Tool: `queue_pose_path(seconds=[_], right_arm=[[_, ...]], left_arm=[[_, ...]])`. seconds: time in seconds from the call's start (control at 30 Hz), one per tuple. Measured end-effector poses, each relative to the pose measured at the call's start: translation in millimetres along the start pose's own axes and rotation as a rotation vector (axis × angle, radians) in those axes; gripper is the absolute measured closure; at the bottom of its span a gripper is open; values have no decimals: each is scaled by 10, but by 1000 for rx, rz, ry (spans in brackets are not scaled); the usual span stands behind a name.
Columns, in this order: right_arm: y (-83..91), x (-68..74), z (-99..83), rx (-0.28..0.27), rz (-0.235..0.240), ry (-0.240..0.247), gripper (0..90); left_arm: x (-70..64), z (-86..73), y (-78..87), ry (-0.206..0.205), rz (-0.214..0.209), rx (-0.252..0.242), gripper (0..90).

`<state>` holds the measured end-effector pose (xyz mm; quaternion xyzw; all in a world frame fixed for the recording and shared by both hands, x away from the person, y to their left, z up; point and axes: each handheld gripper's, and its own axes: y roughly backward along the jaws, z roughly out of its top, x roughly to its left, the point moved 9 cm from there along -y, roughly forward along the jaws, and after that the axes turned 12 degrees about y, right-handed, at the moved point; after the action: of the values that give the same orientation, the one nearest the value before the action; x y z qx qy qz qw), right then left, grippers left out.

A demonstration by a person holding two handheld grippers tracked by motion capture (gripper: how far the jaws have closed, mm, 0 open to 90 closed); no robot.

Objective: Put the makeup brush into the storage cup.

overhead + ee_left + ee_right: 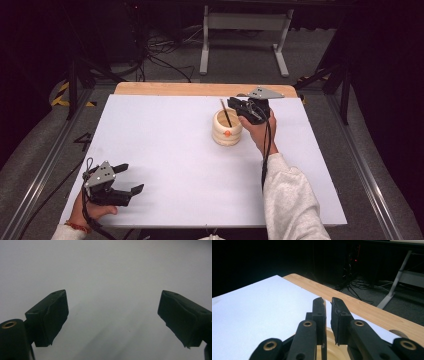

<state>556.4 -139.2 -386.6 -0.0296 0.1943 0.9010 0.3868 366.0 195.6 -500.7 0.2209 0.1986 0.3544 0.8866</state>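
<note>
Right gripper (235, 106), upper centre: jaws nearly closed on thin dark stick (226, 113) standing in cream pot (227, 128). Left gripper (129, 178), lower left: jaws wide apart, empty.

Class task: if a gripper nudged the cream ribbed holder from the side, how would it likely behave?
The cream ribbed holder looks squat and wide-based, so it would probably slide on the smooth white table surface rather than tip. The thin dark stick leaning inside it would likely shift or rattle. The right gripper stands close above, its jaws near together at the stick.
</note>
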Motion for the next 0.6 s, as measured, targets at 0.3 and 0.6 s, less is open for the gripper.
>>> queue_pose_path(seconds=[0.3,0.6], right_arm=[[39,5,-20,5,-6,11,786],[110,8,-29,6,-18,29,711]], left_arm=[[2,-3,-2,1,0,0,106],[4,-2,-1,1,3,1,106]])
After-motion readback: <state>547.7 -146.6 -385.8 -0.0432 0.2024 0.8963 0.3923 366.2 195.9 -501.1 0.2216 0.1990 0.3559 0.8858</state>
